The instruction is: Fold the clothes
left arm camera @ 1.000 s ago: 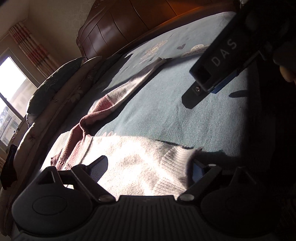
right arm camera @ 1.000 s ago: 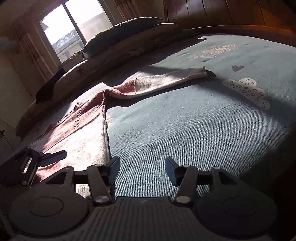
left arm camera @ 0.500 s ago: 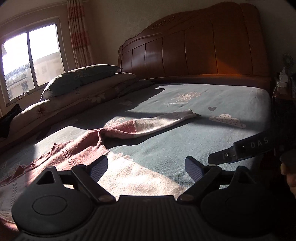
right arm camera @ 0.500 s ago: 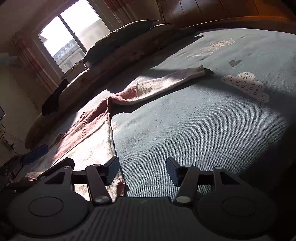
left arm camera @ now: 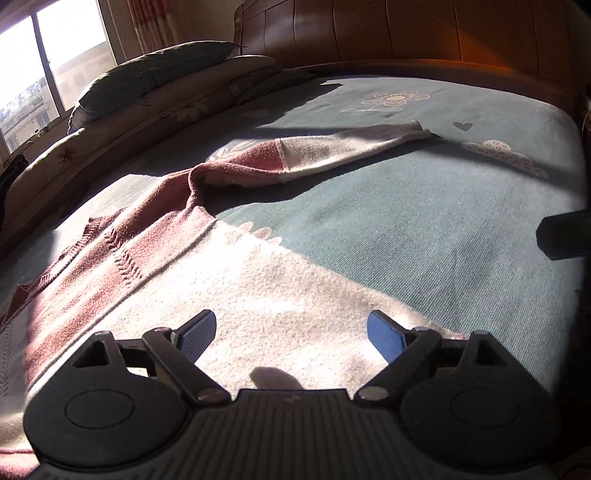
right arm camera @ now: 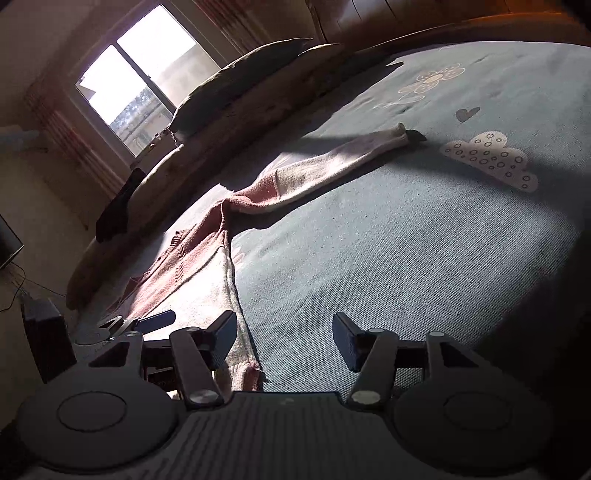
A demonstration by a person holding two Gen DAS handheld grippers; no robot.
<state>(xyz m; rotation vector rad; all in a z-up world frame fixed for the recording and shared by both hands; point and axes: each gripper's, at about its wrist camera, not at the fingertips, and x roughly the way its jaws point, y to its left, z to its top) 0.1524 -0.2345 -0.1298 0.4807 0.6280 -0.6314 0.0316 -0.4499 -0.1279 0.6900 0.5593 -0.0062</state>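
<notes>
Left view has swung from the teal bedspread (left arm camera: 424, 229) onto the pink-and-cream knitted sweater (left arm camera: 229, 280), spread flat lower left. Nothing folded yet. Left claw (left arm camera: 291, 334) wide, right claw (right arm camera: 284, 338) half-open, both empty.

No readable text, label, brand or number shows in either wrist view.

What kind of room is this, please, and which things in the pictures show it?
Most likely a bedroom in a home. A bed covered by a teal bedspread stands against a carved wooden headboard, and a pillow lies on folded quilts beside the window.
</notes>
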